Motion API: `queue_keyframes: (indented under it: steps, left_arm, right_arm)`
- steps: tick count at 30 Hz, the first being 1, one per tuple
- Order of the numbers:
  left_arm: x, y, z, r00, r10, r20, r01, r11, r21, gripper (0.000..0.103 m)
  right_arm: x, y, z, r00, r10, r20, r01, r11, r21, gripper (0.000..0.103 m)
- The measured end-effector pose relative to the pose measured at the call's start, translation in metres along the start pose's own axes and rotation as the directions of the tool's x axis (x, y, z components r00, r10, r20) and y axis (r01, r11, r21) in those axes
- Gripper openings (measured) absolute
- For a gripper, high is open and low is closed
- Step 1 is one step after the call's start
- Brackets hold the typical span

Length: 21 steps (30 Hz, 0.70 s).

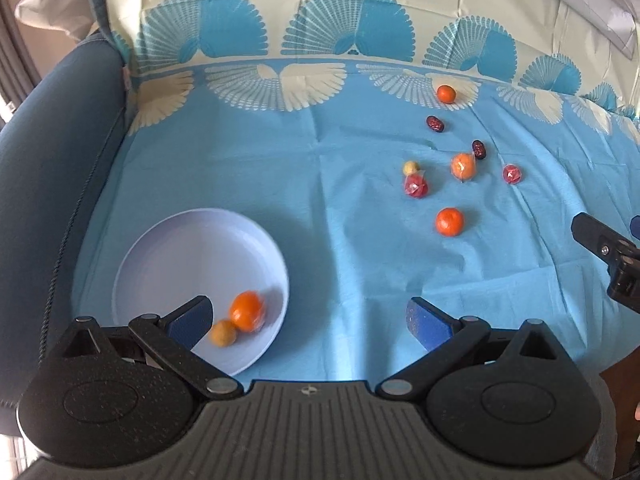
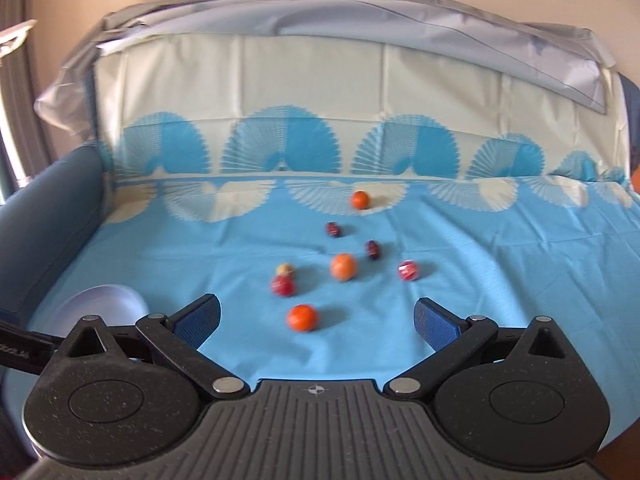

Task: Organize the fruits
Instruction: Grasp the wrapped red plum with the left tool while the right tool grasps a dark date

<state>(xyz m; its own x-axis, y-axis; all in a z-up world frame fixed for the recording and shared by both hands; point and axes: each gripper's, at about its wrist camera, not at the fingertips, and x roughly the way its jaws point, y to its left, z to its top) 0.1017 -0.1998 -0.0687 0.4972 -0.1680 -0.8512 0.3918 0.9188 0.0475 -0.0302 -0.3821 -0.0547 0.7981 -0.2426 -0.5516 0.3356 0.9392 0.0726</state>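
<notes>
Left gripper (image 1: 310,318) hovering over plate (image 1: 160,240), jaws wide, empty; two fruits lying in plate. Right gripper (image 2: 318,316) facing nearest orange (image 2: 302,317), jaws wide (seven fruits sitting scattered on blue cloth (image 2: 480,280)). Next: closing on that orange, gently.

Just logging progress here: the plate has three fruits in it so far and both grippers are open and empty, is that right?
Not quite: the plate holds two fruits, an orange and a smaller yellowish fruit, as the left wrist view shows. The rest stands: the left gripper and the right gripper are open and empty.
</notes>
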Motion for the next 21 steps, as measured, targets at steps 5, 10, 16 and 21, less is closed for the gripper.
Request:
queue_keyframes:
  steps: [5, 10, 16, 21]
  left_arm:
    - [0.073, -0.044, 0.044, 1.000, -0.029, 0.004, 0.029, 0.996, 0.089, 0.103]
    - [0.153, -0.072, 0.075, 0.996, -0.083, -0.044, 0.088, 0.988, 0.126, 0.103]
    - [0.204, -0.081, 0.090, 0.989, -0.139, -0.057, 0.145, 0.981, 0.127, 0.103]
    - [0.214, -0.086, 0.094, 0.985, -0.163, -0.049, 0.169, 0.974, 0.149, 0.103]
  right_arm:
    - [0.081, -0.027, 0.012, 0.998, -0.026, -0.052, 0.028, 0.999, 0.031, 0.102]
    - [0.166, -0.045, 0.020, 0.988, 0.004, -0.151, 0.009, 0.996, 0.084, 0.102]
    - [0.243, -0.065, 0.015, 0.970, 0.032, -0.241, -0.013, 0.996, 0.084, 0.100]
    - [0.264, -0.071, 0.023, 0.983, 0.023, -0.182, -0.015, 0.999, 0.047, 0.099]
